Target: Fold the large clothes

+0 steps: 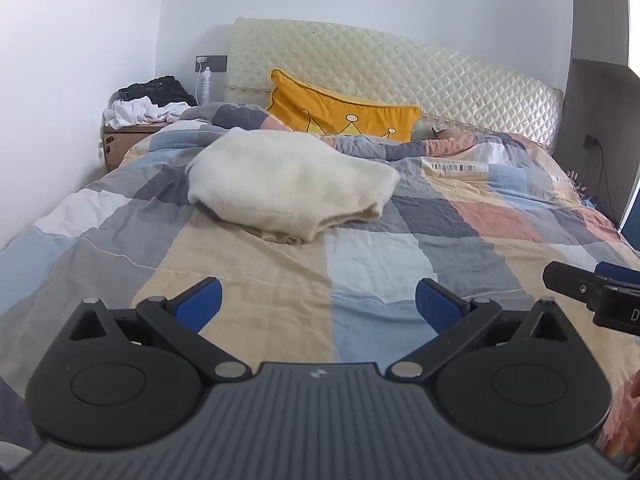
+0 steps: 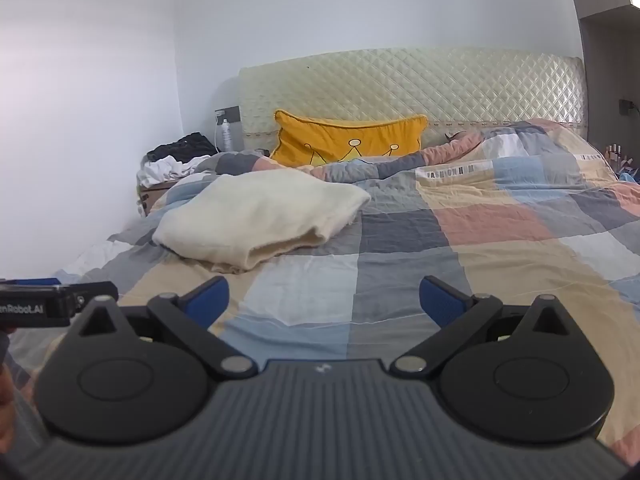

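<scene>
- Bedroom with pale walls; a bed [image 1: 500,216] carries a patchwork duvet [image 1: 256,280] in grey, blue, tan and salmon squares, wrinkled but lying flat across the near half.
- Quilted cream headboard [image 1: 400,68] stands at the far end, with a yellow cushion [image 1: 344,114] leaning against it.
- Cream fleece garment [image 1: 288,188], the task's item, lies bundled on the duvet left of centre, well beyond both tools, loosely doubled with an uneven layered edge facing the cameras.
- Bedside stand [image 1: 120,140] at far left carries a heap of dark and white laundry [image 1: 148,106]; not part of the step as judged.
- Step in hand, as judged: the approach to the garment. Good practice is to take two edge corners apart from each other, pinch only the garment and not the duvet beneath, then lift and spread it flat before any fold.
- Risk noted: the fleece is thick and soft, so a shallow pinch may slip.
- Left tool [image 1: 318,304]: jaws spread fully, nothing between the blue pads, hovering above the duvet without contact.
- Right tool [image 2: 324,302]: likewise fully released, empty, clear of the duvet; each tool shows at the edge of the other's view.
</scene>
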Tool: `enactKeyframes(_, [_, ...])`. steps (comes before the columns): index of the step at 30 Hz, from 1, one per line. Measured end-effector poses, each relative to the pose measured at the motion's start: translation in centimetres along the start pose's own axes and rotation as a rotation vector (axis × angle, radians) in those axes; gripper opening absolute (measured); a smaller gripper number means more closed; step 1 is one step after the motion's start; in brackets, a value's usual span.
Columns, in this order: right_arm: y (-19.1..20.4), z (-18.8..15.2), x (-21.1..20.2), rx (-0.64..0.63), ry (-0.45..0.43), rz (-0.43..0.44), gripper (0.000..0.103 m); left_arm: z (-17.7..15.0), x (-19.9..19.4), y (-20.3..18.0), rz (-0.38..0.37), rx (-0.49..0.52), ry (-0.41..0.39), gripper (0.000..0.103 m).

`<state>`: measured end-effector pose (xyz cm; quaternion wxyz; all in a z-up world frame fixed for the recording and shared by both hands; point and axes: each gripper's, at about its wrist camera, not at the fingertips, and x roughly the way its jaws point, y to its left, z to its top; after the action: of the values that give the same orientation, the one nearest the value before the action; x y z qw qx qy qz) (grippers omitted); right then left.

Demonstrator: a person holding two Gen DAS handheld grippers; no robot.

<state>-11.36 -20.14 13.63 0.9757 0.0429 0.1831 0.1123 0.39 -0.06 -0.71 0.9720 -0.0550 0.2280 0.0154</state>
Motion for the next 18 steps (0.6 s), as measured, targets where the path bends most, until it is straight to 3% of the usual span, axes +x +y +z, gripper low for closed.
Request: enactKeyframes(18, [-0.04, -0.07, 0.12, -0.003, 0.002, -0.002, 0.103, -0.40, 0.39, 0.17, 0.002, 0.002, 0.001, 0.103])
